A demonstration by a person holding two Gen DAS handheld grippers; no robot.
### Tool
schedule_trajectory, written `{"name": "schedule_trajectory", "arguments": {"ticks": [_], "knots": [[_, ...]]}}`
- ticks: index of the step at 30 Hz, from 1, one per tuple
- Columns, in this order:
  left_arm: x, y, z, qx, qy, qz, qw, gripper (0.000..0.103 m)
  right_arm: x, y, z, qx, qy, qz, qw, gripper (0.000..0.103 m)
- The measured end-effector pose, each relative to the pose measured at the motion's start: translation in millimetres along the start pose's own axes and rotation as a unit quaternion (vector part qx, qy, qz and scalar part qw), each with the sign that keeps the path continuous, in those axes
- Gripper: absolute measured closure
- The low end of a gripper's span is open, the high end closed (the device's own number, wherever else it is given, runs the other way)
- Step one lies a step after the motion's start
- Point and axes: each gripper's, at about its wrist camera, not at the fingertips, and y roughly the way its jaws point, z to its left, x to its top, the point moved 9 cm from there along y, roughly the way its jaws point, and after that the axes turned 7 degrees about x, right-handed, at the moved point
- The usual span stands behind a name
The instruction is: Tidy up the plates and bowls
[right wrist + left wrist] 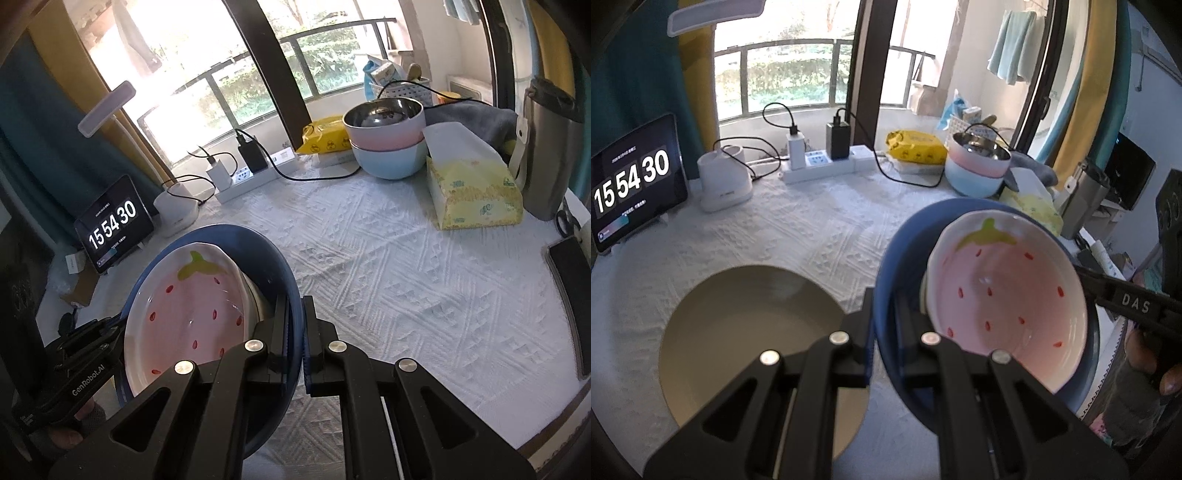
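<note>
A dark blue bowl (905,236) hangs tilted above the white tablecloth, with a pink strawberry-patterned dish (1008,288) lying inside it. My left gripper (884,306) is shut on the bowl's left rim. The right gripper (295,314) is shut on the opposite rim of the same blue bowl (221,232), and the strawberry dish (195,306) shows inside it there too. A round tan plate (746,332) lies flat on the cloth below and left of the bowl. At the back stand stacked bowls (388,140): steel-lined pink over pale blue.
A tablet clock (631,181), a white lamp base (724,181) and a power strip (827,162) with cables line the back edge. A yellow tissue box (472,192), a steel flask (550,147) and a dark phone (572,302) stand along the right side.
</note>
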Motion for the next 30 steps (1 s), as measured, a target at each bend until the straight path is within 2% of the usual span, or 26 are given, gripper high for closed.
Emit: {"name": "schedule_trajectory", "arguments": {"ticks": [12, 30], "knots": [[0, -16, 25, 0.002, -0.023, -0.011, 0.9997, 0.096, 3, 2, 28, 0.005, -0.022, 0.002, 1.0, 0.096], [-11, -26, 79, 0.016, -0.063, -0.016, 0.9978, 0.096, -1, 29, 80, 0.011, -0.058, 0.025, 0.998, 0.096]]}}
